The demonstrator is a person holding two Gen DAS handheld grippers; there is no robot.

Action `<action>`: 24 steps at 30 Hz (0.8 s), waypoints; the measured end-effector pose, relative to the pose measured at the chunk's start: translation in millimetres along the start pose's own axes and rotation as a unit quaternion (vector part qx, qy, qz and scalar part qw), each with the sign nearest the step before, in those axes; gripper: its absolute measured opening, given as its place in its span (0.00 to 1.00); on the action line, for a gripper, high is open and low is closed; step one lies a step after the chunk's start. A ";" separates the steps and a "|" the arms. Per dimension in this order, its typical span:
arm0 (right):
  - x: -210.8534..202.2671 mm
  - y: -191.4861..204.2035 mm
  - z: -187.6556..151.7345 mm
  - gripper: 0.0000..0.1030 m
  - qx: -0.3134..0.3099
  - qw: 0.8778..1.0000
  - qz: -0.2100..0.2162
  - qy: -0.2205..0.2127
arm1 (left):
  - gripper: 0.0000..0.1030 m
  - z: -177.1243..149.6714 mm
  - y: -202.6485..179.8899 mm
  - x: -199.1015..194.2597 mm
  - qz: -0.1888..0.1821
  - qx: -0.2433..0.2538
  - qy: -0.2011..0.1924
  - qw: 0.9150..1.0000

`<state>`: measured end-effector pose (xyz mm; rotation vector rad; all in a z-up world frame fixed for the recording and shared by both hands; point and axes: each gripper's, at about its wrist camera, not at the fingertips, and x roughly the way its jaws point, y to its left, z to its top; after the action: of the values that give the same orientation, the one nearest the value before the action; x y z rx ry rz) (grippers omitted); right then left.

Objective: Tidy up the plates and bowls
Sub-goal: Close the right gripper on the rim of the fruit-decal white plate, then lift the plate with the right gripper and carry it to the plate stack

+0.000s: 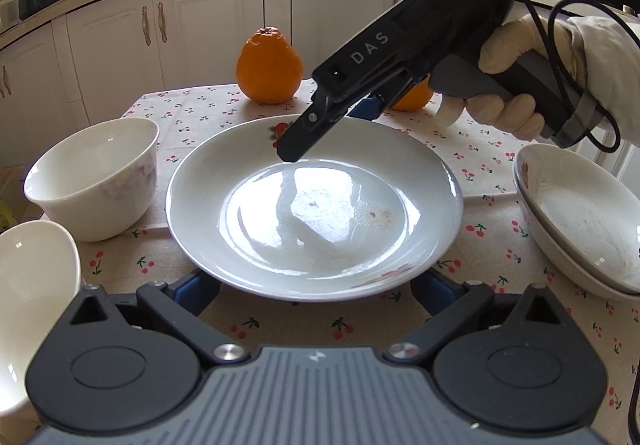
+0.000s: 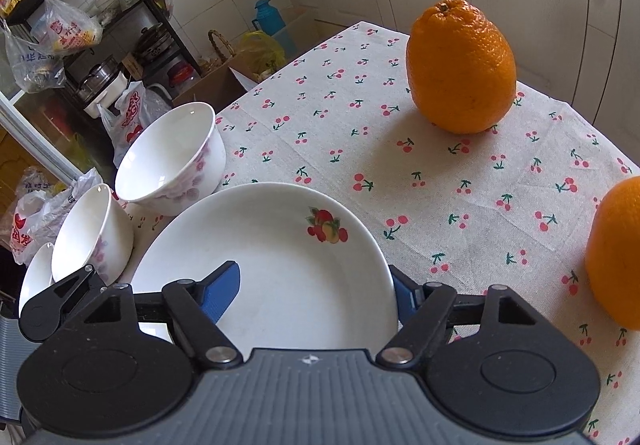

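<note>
A large white plate with a fruit motif (image 1: 316, 205) lies mid-table; it also shows in the right wrist view (image 2: 280, 265). My right gripper (image 1: 320, 129) hangs over its far rim, jaws open, one blue finger (image 2: 222, 291) above the plate's inside and the other outside the rim. My left gripper (image 1: 316, 295) is open at the plate's near edge, its fingers mostly hidden under the rim. A white flowered bowl (image 1: 94, 175) stands left of the plate, another bowl (image 1: 32, 309) nearer me. Stacked shallow dishes (image 1: 580, 221) sit on the right.
Two oranges (image 2: 460, 67) (image 2: 616, 253) stand on the cherry-print tablecloth (image 2: 360, 117) beyond the plate. Kitchen cabinets (image 1: 200, 29) lie behind the table. Cluttered shelves and plastic bags (image 2: 60, 45) stand past the table's left edge.
</note>
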<state>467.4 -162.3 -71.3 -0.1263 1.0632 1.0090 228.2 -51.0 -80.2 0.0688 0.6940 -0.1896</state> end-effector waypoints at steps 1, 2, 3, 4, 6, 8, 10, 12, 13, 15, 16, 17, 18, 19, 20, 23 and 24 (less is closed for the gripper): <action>-0.3 -0.1 -0.3 0.79 0.001 1.000 0.000 0.000 | 0.97 0.1 -0.3 -0.4 0.001 0.001 0.000 1.000; -0.5 0.0 -0.8 0.79 0.001 1.000 -0.001 0.001 | 0.97 0.5 -0.9 -0.7 0.002 0.004 0.000 1.000; -0.8 0.2 -1.2 0.80 0.002 1.000 -0.002 0.001 | 0.97 0.8 -1.3 -1.3 0.001 0.005 -0.001 1.000; -0.8 0.5 -1.4 0.80 0.002 1.000 -0.004 0.002 | 0.97 1.0 -1.5 -1.8 0.001 0.007 -0.001 1.000; -2.2 1.5 -2.7 0.80 0.002 1.000 -0.007 0.004 | 0.97 1.4 -2.7 -2.8 0.001 0.011 0.000 1.000; -4.4 2.9 -4.4 0.80 0.003 1.000 -0.009 0.004 | 0.97 1.3 -4.7 -4.0 0.002 0.018 0.001 1.000; -7.7 5.1 -6.4 0.80 0.002 1.000 -0.011 0.004 | 0.97 0.3 -4.5 -5.8 -0.001 0.021 0.002 1.000; -11.1 7.6 -8.2 0.80 0.002 1.000 -0.013 0.003 | 0.97 -0.2 -5.6 -8.3 -0.003 0.024 0.002 1.000; -13.0 9.0 -9.2 0.80 0.002 1.000 -0.014 0.003 | 0.97 -0.2 -6.2 -9.9 -0.004 0.026 0.002 1.000; -17.6 12.4 -11.1 0.80 0.001 1.000 -0.017 0.001 | 0.97 0.0 -7.0 -13.4 -0.007 0.030 0.002 1.000; -20.1 14.3 -12.3 0.80 0.002 1.000 -0.018 -0.001 | 0.97 0.2 -7.6 -15.6 -0.008 0.033 0.002 0.999; -23.3 16.0 -13.7 0.80 0.003 1.000 -0.018 -0.005 | 0.97 0.5 -8.0 -17.3 -0.009 0.034 0.002 0.999; -26.4 17.7 -15.3 0.80 0.005 1.000 -0.018 -0.008 | 0.97 0.8 -8.5 -20.0 -0.011 0.037 0.003 0.999; -29.9 19.7 -16.9 0.80 0.006 1.000 -0.018 -0.011 | 0.97 1.0 -8.8 -21.9 -0.013 0.039 0.004 0.999; -33.4 21.4 -18.8 0.80 0.007 1.000 -0.017 -0.014 | 0.97 0.8 -9.5 -24.7 -0.015 0.042 0.004 0.999; -42.1 26.9 -24.8 0.80 0.010 1.000 -0.019 -0.019 | 0.97 1.2 -13.9 -31.8 -0.019 0.052 0.004 0.998; -44.6 29.1 -26.8 0.80 0.009 1.000 -0.022 -0.020 | 0.97 1.5 -15.4 -34.5 -0.020 0.054 0.004 0.998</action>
<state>423.3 -187.9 -40.4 -0.1132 1.0296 0.9584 200.1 -61.1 -57.0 0.1595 0.6927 -0.2665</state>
